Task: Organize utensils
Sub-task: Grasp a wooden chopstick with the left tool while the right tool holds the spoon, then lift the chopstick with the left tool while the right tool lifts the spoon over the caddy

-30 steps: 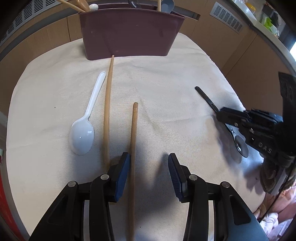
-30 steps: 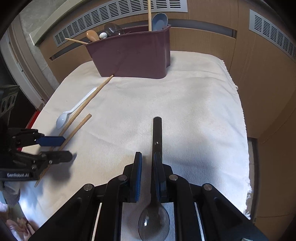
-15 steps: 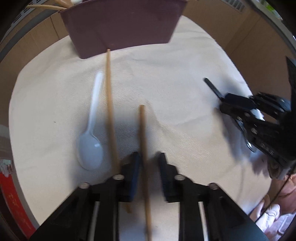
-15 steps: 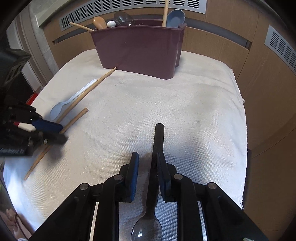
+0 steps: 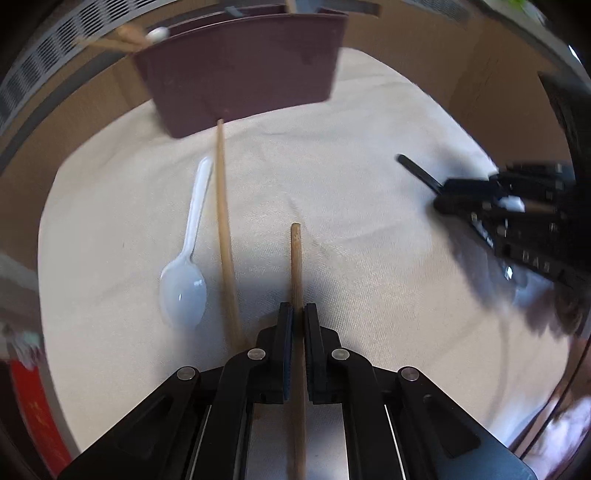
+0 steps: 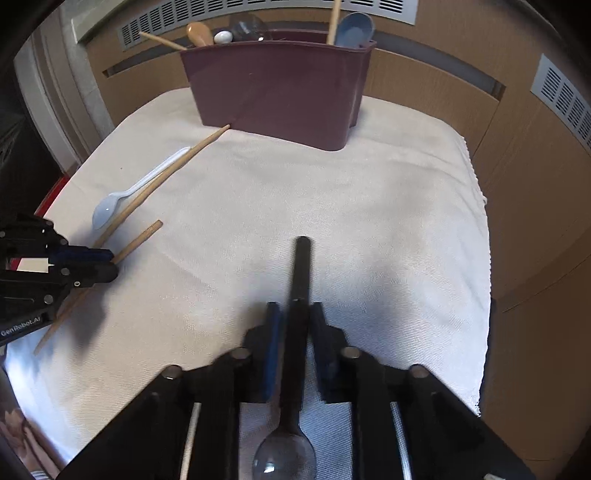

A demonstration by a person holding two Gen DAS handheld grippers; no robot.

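My left gripper (image 5: 298,310) is shut on a short wooden stick (image 5: 296,258), which points toward the maroon utensil holder (image 5: 240,77). A longer wooden stick (image 5: 224,206) and a white plastic spoon (image 5: 184,273) lie on the cloth to its left. My right gripper (image 6: 295,310) is shut on the handle of a black spoon (image 6: 300,269), with the clear bowl (image 6: 284,458) back between the arms. The holder (image 6: 280,88) stands at the far end with several utensils in it. The left gripper also shows in the right wrist view (image 6: 107,264).
A white cloth (image 6: 351,206) covers the table, with its edges near wooden cabinet panels (image 6: 517,155) on the right. A red object (image 5: 33,410) sits beyond the left edge. Vent grilles (image 6: 258,7) run behind the holder.
My left gripper closed on the short wooden stick, which was between open jaws a second ago. My right gripper has risen slightly with the black spoon and the holder looks nearer.
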